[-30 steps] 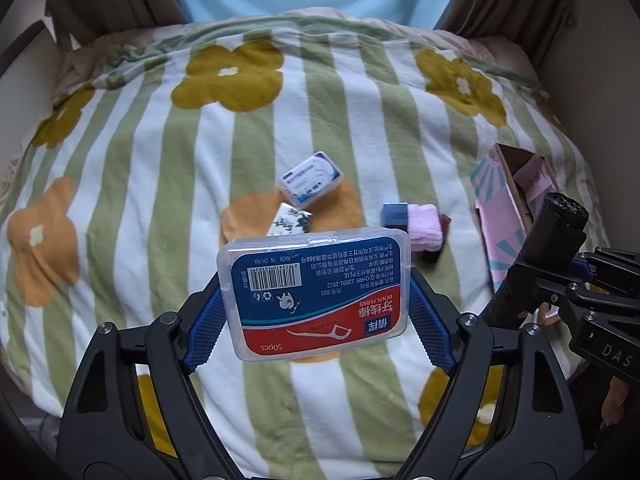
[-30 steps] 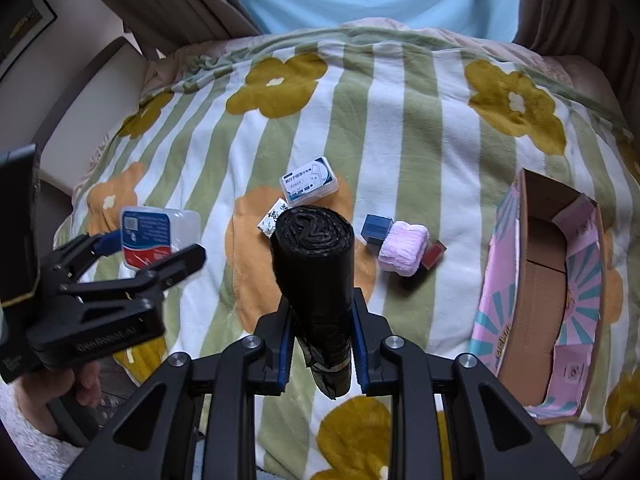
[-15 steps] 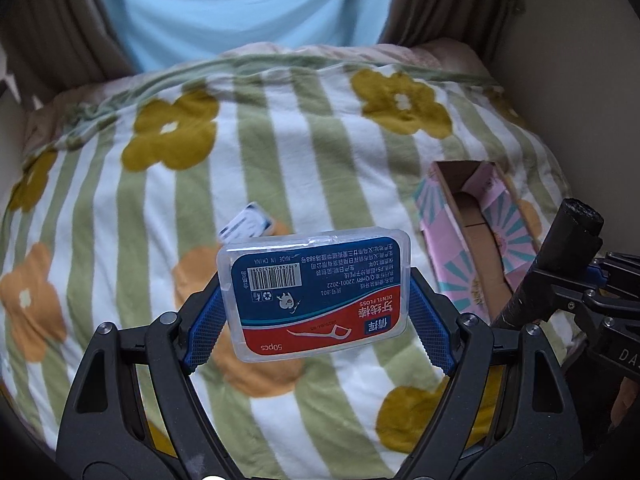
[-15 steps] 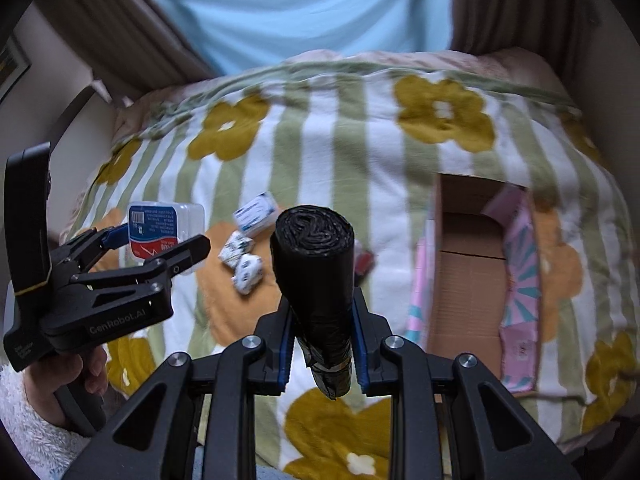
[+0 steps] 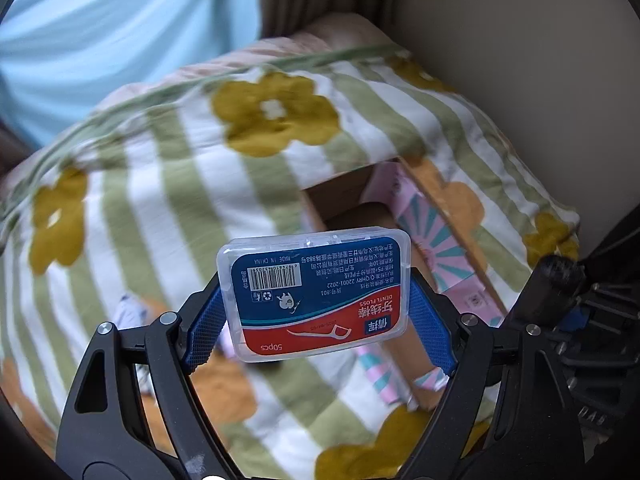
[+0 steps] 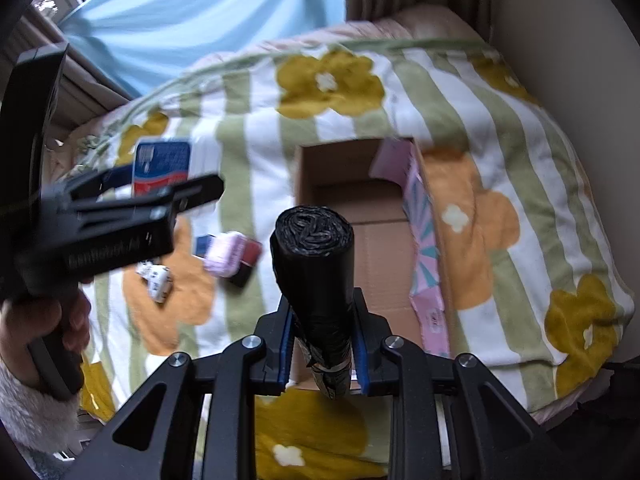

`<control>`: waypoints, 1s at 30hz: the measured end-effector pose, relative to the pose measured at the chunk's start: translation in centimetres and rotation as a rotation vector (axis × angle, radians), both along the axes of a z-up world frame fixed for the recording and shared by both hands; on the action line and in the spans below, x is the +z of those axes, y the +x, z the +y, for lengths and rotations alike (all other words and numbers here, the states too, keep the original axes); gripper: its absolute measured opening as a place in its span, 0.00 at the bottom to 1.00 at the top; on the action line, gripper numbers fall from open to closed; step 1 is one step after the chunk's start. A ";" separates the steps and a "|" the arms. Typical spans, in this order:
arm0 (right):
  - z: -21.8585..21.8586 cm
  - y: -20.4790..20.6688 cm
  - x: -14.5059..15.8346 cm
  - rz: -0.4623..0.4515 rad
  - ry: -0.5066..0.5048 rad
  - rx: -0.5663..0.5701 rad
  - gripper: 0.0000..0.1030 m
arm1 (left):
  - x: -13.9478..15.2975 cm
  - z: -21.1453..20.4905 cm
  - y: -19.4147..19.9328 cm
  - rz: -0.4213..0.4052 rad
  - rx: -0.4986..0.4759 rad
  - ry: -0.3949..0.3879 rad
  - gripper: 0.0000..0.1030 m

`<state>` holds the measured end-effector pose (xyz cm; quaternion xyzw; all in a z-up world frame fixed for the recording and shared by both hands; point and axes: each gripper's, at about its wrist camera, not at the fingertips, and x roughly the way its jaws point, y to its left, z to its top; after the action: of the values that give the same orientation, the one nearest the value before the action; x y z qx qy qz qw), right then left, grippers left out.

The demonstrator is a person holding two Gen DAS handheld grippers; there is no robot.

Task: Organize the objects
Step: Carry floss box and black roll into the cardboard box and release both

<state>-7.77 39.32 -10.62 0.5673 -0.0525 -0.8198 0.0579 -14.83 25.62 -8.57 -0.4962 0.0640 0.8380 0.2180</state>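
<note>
My left gripper [image 5: 316, 316] is shut on a clear dental floss box [image 5: 316, 292] with a blue and red label, held in the air above the bed; the box also shows in the right wrist view [image 6: 160, 166]. My right gripper [image 6: 322, 344] is shut on a black roll of bags [image 6: 316, 268], held over the near end of an open cardboard box [image 6: 352, 184] with pink patterned sides. That cardboard box also shows behind the floss box in the left wrist view [image 5: 344, 196]. The black roll shows at the right edge there [image 5: 548, 284].
A flowered, green-striped blanket [image 6: 480, 120] covers the bed. On it, left of the cardboard box, lie a pink roll [image 6: 224, 254], a dark red block [image 6: 248, 260], a blue block [image 6: 204, 244] and small white packets [image 6: 156, 280]. A wall stands at the right.
Both grippers have swung right toward the cardboard box, still holding their objects. The box now lies straight ahead of the right gripper and behind the floss box.
</note>
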 end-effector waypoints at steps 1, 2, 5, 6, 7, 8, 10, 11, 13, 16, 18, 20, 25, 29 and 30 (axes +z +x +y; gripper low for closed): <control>0.5 -0.2 -0.6 -0.013 0.003 -0.005 0.22 | -0.8 1.4 -0.8 -0.010 -0.024 -0.003 0.79; 1.1 -0.5 -1.5 -0.033 0.006 -0.010 0.22 | -1.2 2.2 -1.4 -0.015 -0.039 -0.006 0.79; 2.2 -1.3 -3.8 -0.081 0.009 -0.015 0.22 | -3.2 5.2 -3.2 -0.033 -0.089 -0.021 0.79; 2.6 -1.6 -4.6 -0.100 0.006 -0.016 0.22 | -3.9 5.9 -3.6 -0.036 -0.102 -0.024 0.79; 2.9 -2.0 -5.4 -0.115 0.003 -0.019 0.22 | -4.8 6.9 -4.3 -0.042 -0.119 -0.032 0.79; 3.1 -2.3 -6.3 -0.135 -0.002 -0.023 0.22 | -5.6 7.7 -4.8 -0.049 -0.133 -0.040 0.79; 3.6 -2.9 -7.7 -0.152 -0.022 -0.031 0.22 | -7.0 8.9 -5.8 -0.057 -0.154 -0.052 0.79; 3.8 -3.6 -8.5 -0.162 -0.029 -0.033 0.22 | -8.1 9.6 -6.4 -0.065 -0.167 -0.061 0.79; 4.0 -4.5 -9.6 -0.181 -0.034 -0.039 0.22 | -9.6 10.6 -7.2 -0.076 -0.179 -0.072 0.79; 4.5 -6.0 -11.8 -0.215 -0.061 -0.060 0.22 | -11.7 11.6 -8.4 -0.095 -0.192 -0.083 0.79; 4.8 -6.5 -12.6 -0.227 -0.076 -0.071 0.22 | -12.9 12.1 -9.2 -0.103 -0.196 -0.094 0.79; 5.1 -6.8 -13.2 -0.235 -0.087 -0.079 0.22 | -13.5 12.4 -9.6 -0.106 -0.197 -0.098 0.79; 5.6 -7.0 -13.6 -0.224 -0.109 -0.080 0.22 | -13.8 12.8 -9.9 -0.102 -0.211 -0.098 0.79; 6.1 -6.3 -12.7 -0.147 -0.169 -0.088 0.78 | -13.1 13.1 -9.5 -0.056 -0.216 -0.117 0.99; 6.2 -6.1 -12.5 -0.141 -0.172 -0.094 0.99 | -12.8 13.1 -9.3 -0.038 -0.216 -0.121 1.00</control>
<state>-13.91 45.57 -23.15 0.6133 -0.1530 -0.7722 0.0642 -24.18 38.69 -21.33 -0.5143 0.1636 0.7947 0.2778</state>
